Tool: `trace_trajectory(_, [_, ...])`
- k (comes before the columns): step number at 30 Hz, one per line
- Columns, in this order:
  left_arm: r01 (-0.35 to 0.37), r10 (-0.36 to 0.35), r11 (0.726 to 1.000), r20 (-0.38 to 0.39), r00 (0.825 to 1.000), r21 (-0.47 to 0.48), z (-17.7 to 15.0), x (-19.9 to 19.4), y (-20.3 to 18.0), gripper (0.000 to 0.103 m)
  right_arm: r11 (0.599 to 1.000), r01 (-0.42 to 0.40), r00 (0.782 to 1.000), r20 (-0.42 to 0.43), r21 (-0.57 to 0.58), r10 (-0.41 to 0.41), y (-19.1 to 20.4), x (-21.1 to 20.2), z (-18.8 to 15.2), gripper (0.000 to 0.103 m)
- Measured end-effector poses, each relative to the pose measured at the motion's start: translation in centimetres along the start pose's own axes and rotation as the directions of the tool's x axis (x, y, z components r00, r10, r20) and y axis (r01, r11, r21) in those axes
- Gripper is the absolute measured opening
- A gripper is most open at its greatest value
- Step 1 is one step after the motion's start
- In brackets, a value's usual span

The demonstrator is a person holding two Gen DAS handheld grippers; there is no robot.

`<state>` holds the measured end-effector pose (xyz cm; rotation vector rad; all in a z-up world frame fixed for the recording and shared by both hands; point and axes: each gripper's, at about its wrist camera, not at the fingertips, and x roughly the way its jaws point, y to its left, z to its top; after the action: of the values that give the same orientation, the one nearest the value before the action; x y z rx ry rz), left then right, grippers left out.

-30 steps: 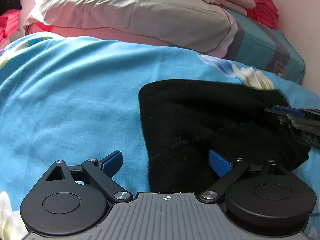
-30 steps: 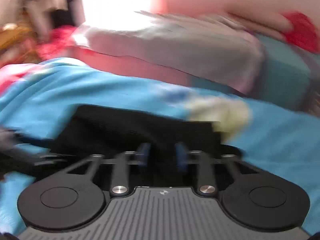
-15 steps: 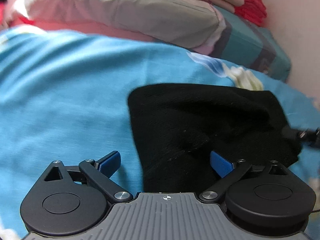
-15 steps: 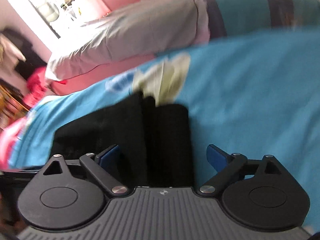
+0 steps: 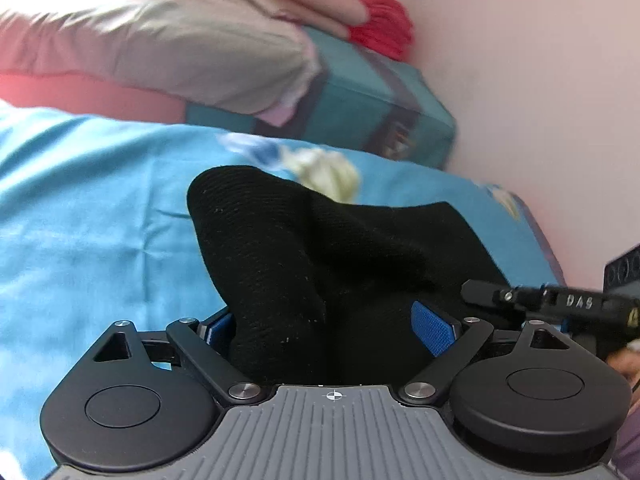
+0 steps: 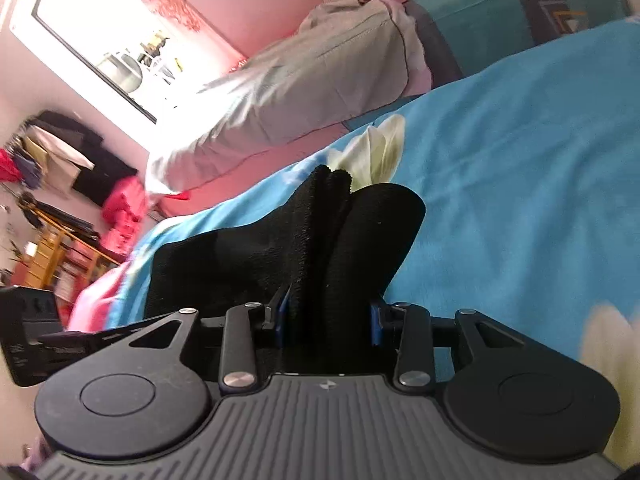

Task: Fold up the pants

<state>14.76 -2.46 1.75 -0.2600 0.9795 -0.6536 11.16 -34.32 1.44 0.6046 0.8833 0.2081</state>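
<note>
The black knit pants lie folded in a thick bundle on the blue bedsheet. My left gripper is open, its blue pads wide apart with the near edge of the pants between them. My right gripper is shut on the thick folded end of the pants, its pads pressed against both sides of the cloth. The right gripper also shows at the right edge of the left wrist view, at the pants' right end.
A grey pillow and a teal pillow lie at the head of the bed against a pink wall. Red cloth sits on the teal pillow. In the right wrist view, a window and hanging clothes are at the left.
My right gripper opened, then closed on the folded end of the pants. My left gripper moved forward so the pants' near edge lies between its open fingers. The pants are bunched up higher.
</note>
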Motion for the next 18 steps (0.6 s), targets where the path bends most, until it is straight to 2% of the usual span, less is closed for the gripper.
trace_trajectory(5, [0.004, -0.002, 0.999, -0.067, 0.998, 0.035, -5.4, -3.4, -4.3, 0.103, 1.000, -0.005, 0.998, -0.064, 0.031, 0.007, -1.1, -6.2, -4.3, 0.045])
trace_trajectory(7, [-0.037, 0.042, 0.998, -0.125, 0.991, 0.049, -8.5, -2.6, -5.3, 0.103, 0.998, 0.029, 0.990, -0.138, 0.057, -0.021, -2.8, -6.7, -7.1, 0.048])
trace_trajectory(8, [-0.072, 0.078, 0.996, -0.152, 0.985, 0.048, -9.9, -1.9, -5.4, 0.103, 0.997, 0.069, 0.981, -0.184, 0.044, -0.060, -3.7, -6.3, -8.6, 0.050])
trace_trajectory(10, [-0.153, 0.156, 0.988, -0.238, 0.959, 0.034, -12.9, 0.4, -5.2, 0.103, 0.977, 0.215, 0.940, -0.272, 0.005, -0.206, -5.2, -5.0, -11.0, 0.061])
trace_trajectory(11, [-0.219, 0.229, 0.973, -0.240, 0.943, 0.067, -14.0, 1.1, -5.5, 0.103, 0.978, 0.210, 0.949, -0.239, 0.005, -0.203, -5.3, -5.2, -11.5, 0.064])
trace_trajectory(12, [-0.252, 0.269, 0.962, -0.217, 0.939, 0.100, -14.6, 1.1, -5.9, 0.103, 0.982, 0.187, 0.961, -0.209, 0.002, -0.182, -5.2, -5.8, -11.6, 0.062])
trace_trajectory(14, [-0.277, 0.295, 0.954, -0.192, 0.936, 0.112, -14.7, 0.6, -6.7, 0.103, 0.977, 0.210, 0.968, -0.135, -0.044, -0.214, -4.2, -6.8, -11.1, 0.063])
trace_trajectory(17, [-0.321, 0.339, 0.939, -0.191, 0.921, 0.122, -14.4, 0.9, -7.3, 0.103, 0.944, 0.285, 0.958, 0.017, -0.165, -0.286, -2.1, -7.5, -10.4, 0.061])
trace_trajectory(18, [-0.333, 0.351, 0.935, -0.191, 0.917, 0.121, -14.4, 1.1, -7.6, 0.103, 0.927, 0.296, 0.955, 0.089, -0.231, -0.283, -0.8, -7.6, -10.3, 0.061])
